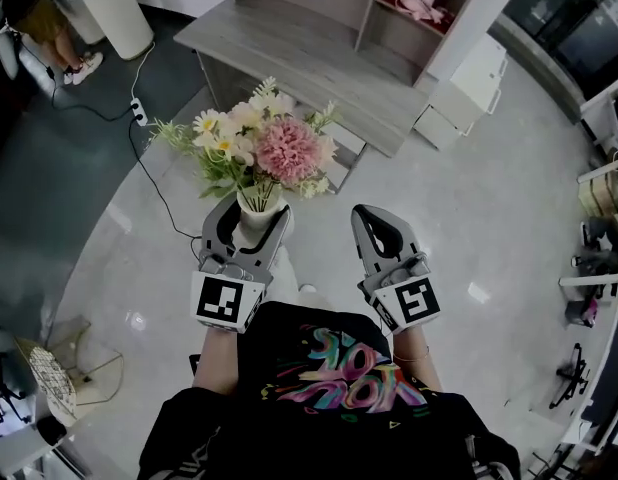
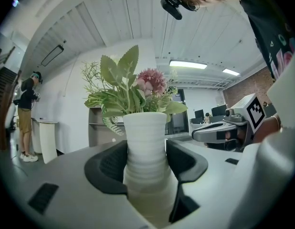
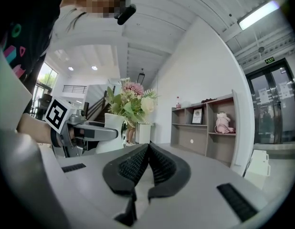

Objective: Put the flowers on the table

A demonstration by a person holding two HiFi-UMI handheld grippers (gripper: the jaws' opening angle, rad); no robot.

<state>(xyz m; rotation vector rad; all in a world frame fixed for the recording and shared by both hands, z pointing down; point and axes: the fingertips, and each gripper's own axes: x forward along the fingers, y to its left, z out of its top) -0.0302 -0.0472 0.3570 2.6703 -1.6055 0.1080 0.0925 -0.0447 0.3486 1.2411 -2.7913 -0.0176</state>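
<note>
Vase (image 2: 145,147) of flowers (image 1: 261,146) sits clamped in left gripper (image 1: 251,218), held over the floor (image 1: 469,218) well short of the grey tabletop (image 1: 289,58); right gripper (image 1: 373,218) is closed on nothing, so the carry and set-down are left to do.

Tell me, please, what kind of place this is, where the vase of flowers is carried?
Probably an office lobby or a showroom, not a home. It has a glossy pale floor, a grey table before an open shelf unit, tall glass doors, and desks with monitors at the back.
</note>
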